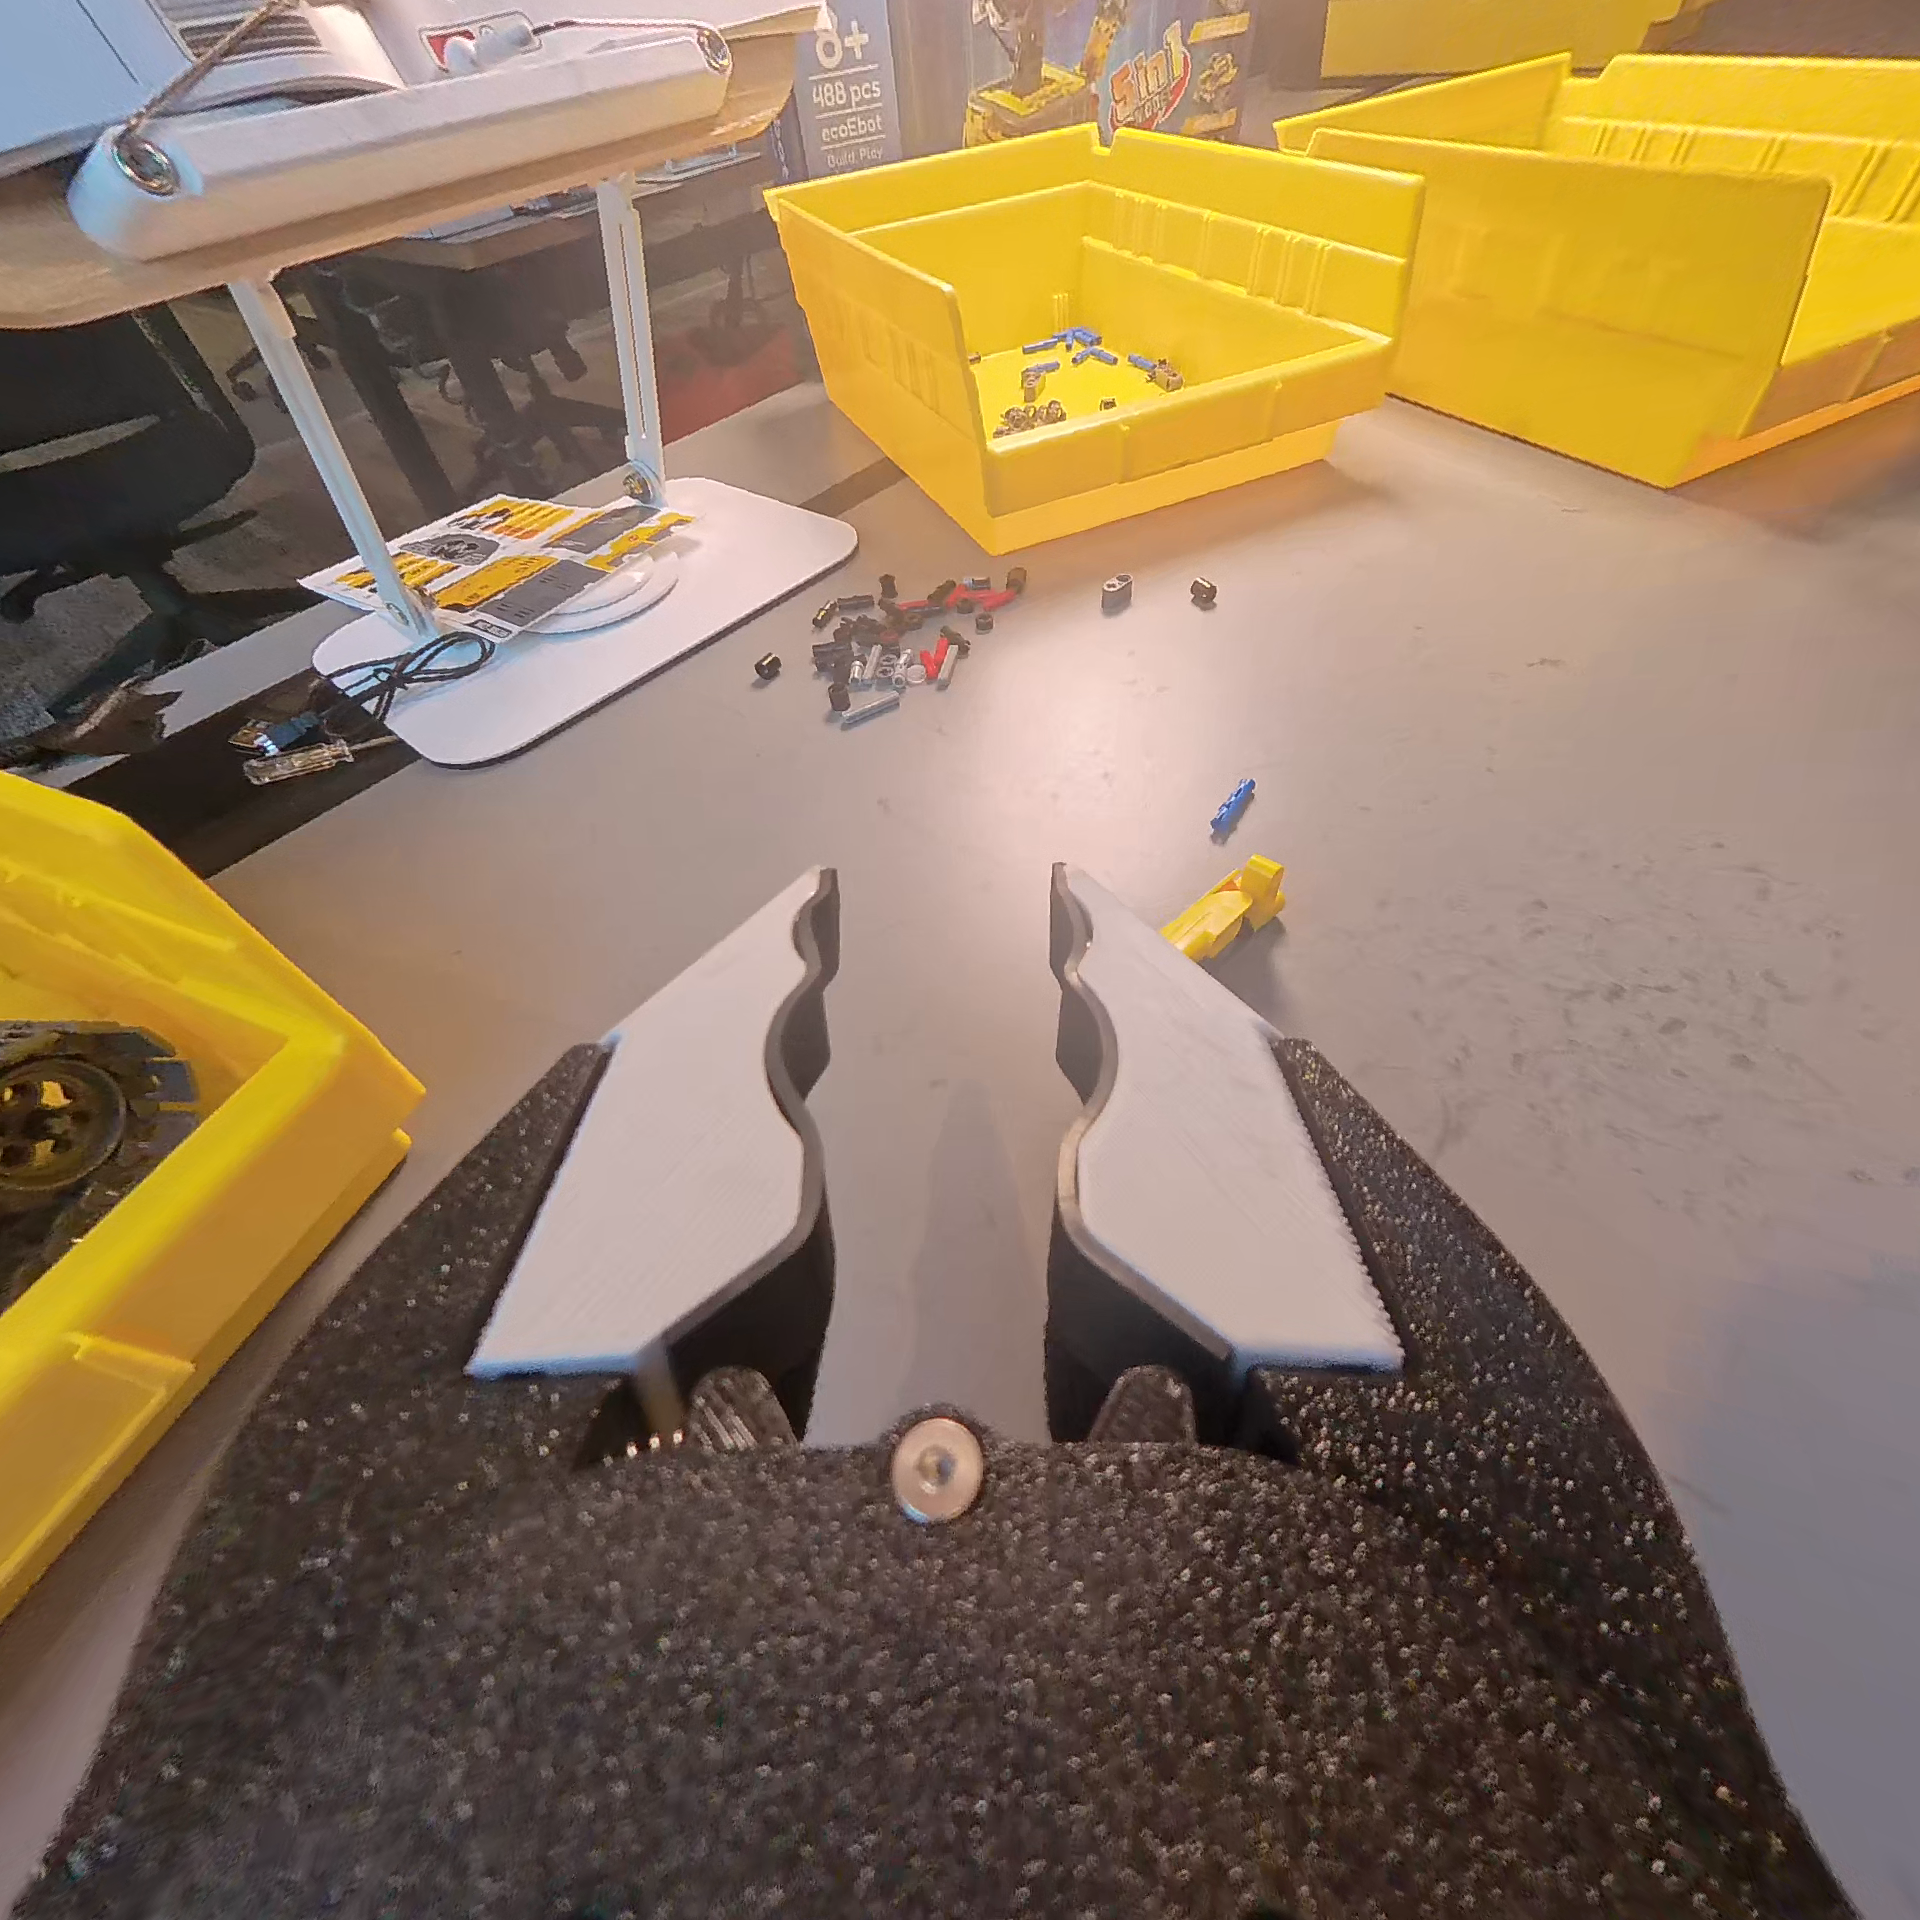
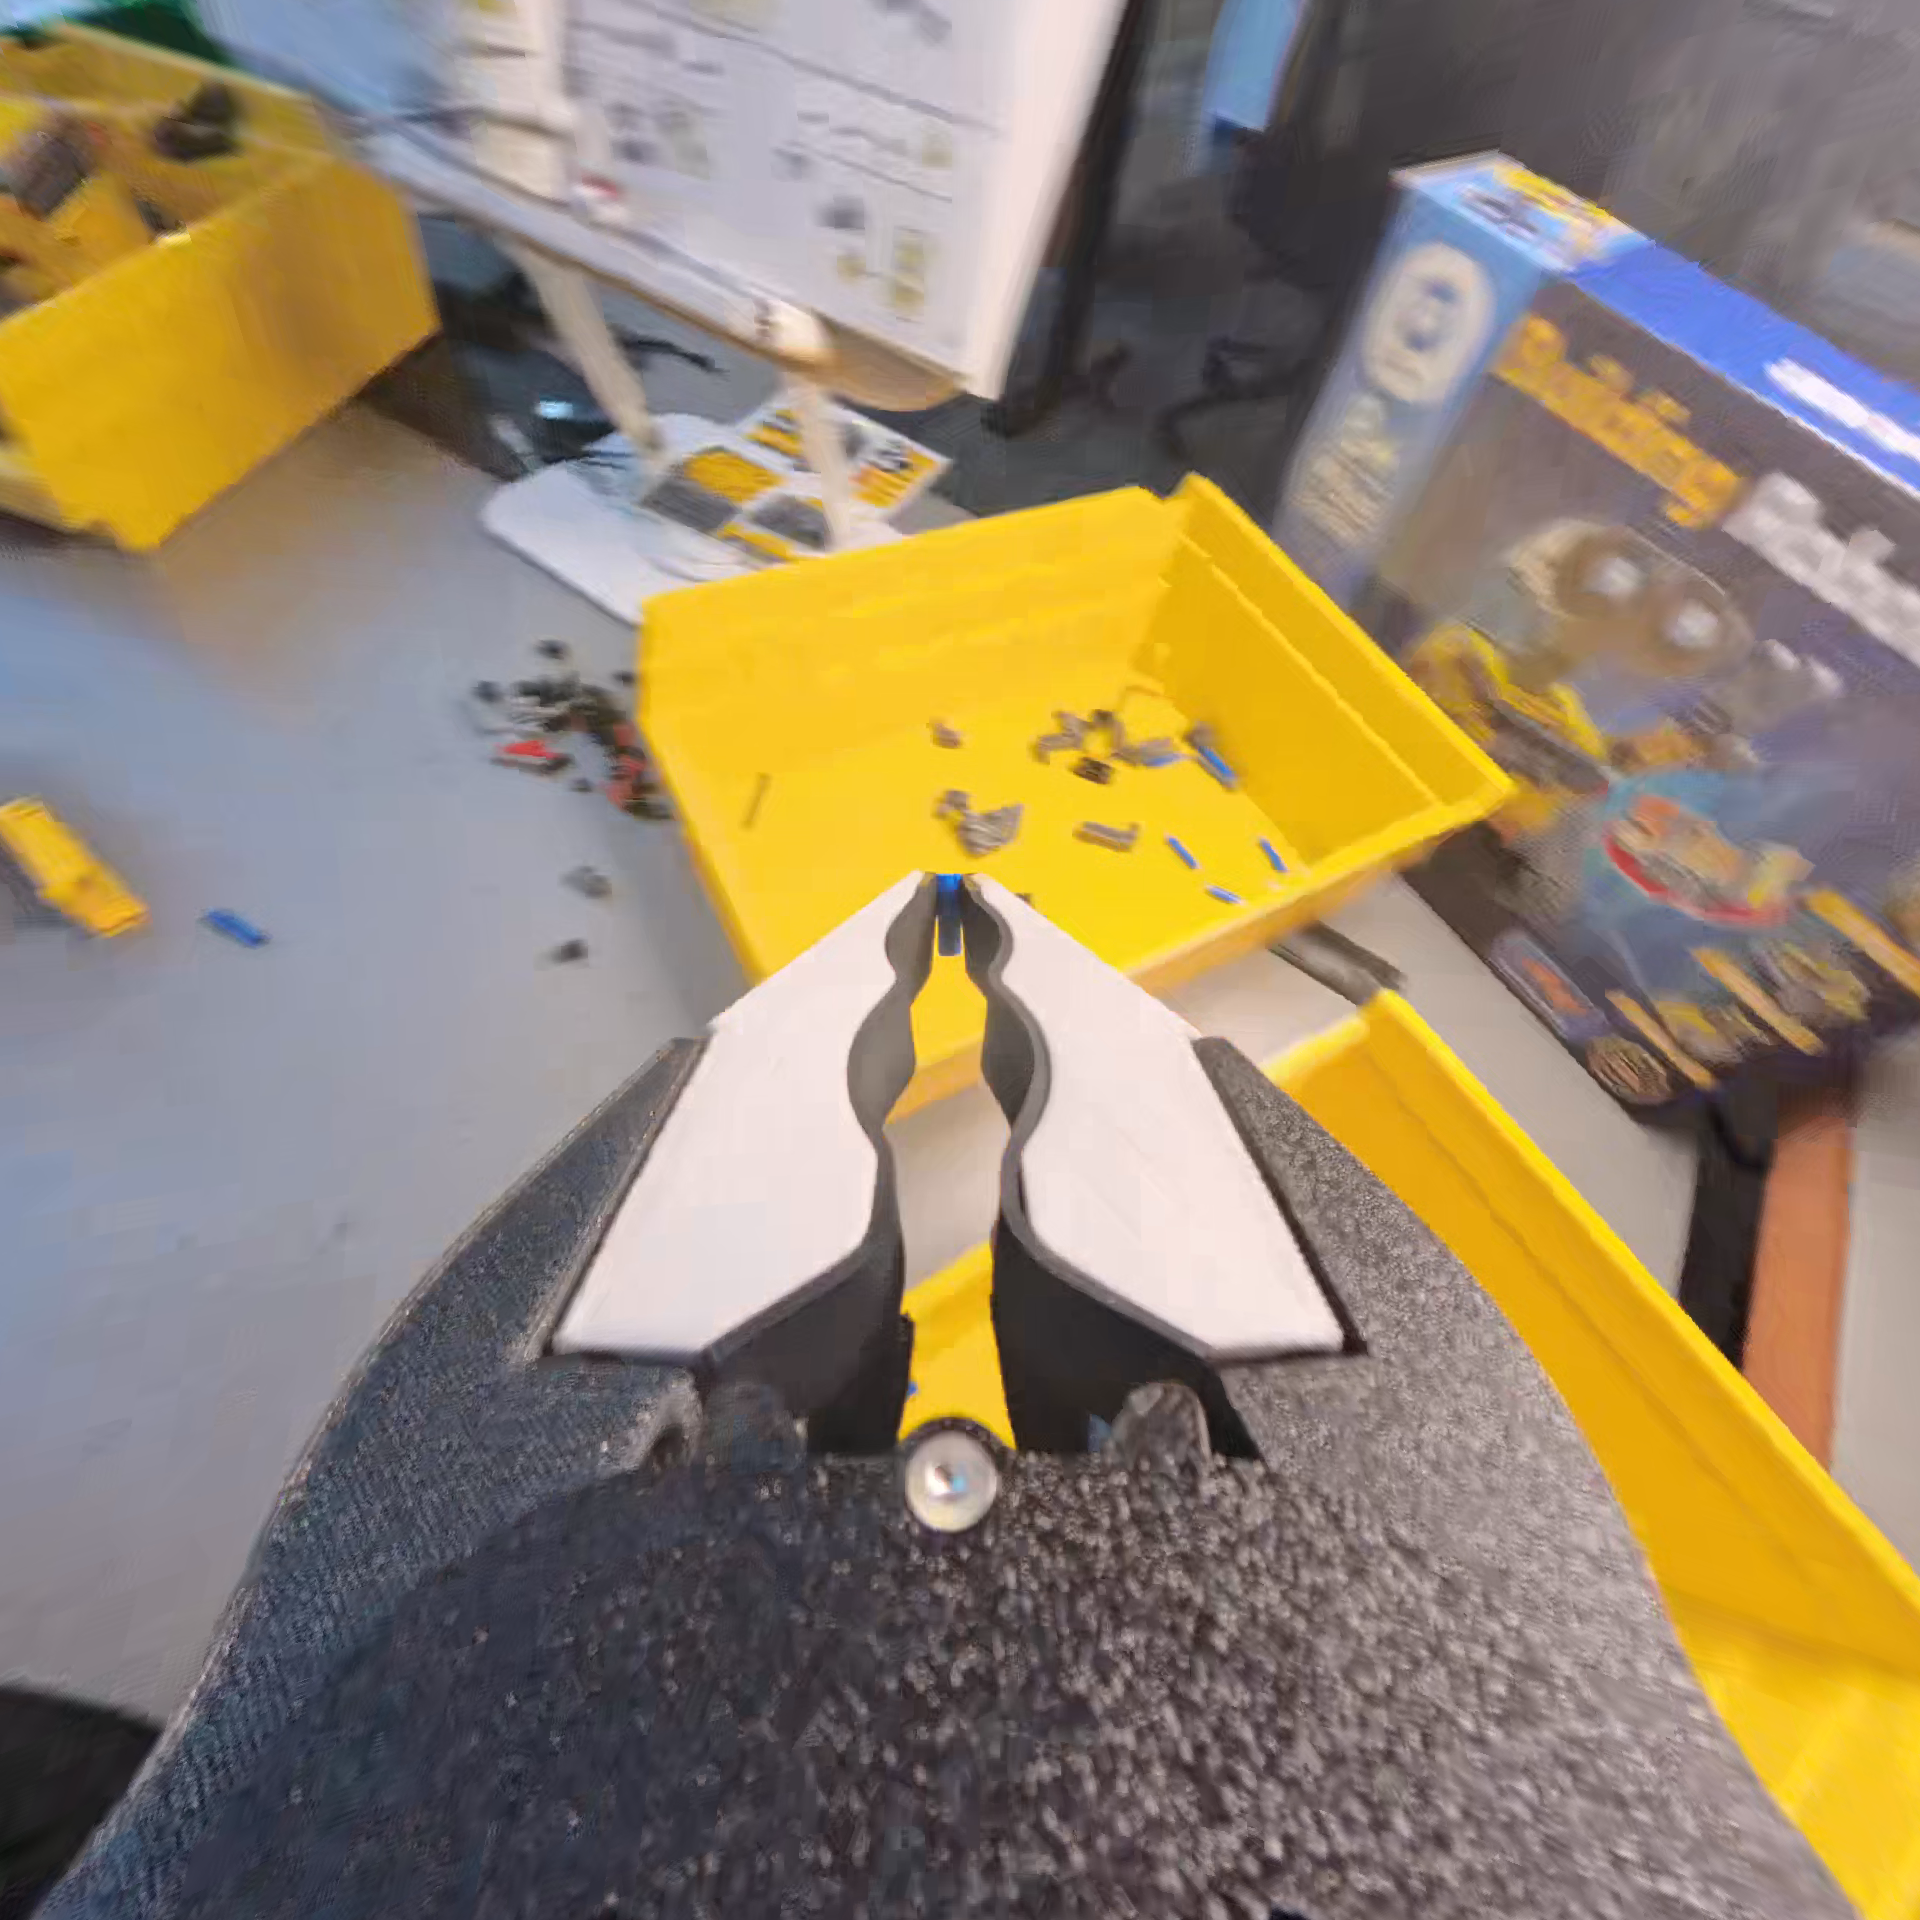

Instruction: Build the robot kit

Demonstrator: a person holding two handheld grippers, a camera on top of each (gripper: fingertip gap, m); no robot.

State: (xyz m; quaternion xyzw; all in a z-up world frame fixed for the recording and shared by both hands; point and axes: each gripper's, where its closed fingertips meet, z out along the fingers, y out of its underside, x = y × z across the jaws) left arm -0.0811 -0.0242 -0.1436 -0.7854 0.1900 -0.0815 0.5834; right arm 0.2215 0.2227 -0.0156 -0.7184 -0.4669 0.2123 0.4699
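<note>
In the left wrist view, the left gripper (image 1: 943,904) is hanging over the grey table (image 1: 1455,1091) with its fingers spread wide and nothing in them, and a yellow block (image 1: 1231,906) is lying just right of its tip. In the right wrist view, the right gripper (image 2: 945,896) is pinching a small blue peg (image 2: 947,920) at the middle of the frame, above the near wall of a yellow bin (image 2: 831,665) with little pieces lying inside.

Toy box (image 2: 1621,665) behind yellow bin (image 2: 1049,665)
</note>
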